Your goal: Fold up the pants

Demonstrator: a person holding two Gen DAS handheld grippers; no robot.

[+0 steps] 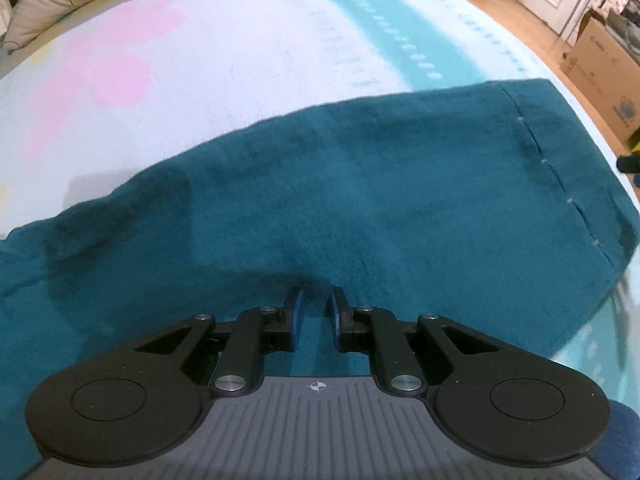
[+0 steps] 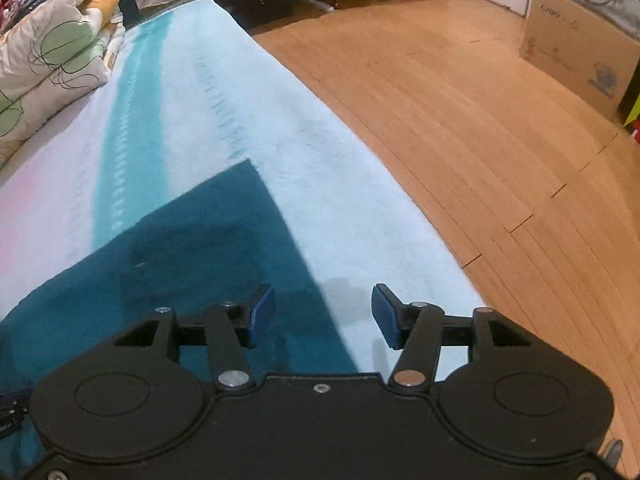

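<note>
Pants (image 1: 360,184) (teal) lie flat on the bed (image 2: 304,152). Left hand-held gripper (image 1: 316,304), narrowly parted, touches a raised pucker; right hand-held gripper (image 2: 323,308) gapes wide over their edge. Far right, a cardboard box (image 2: 576,40), print unreadable.

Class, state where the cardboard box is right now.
The cardboard box stands on the wooden floor at the upper right of the right wrist view, beyond the bed.
</note>
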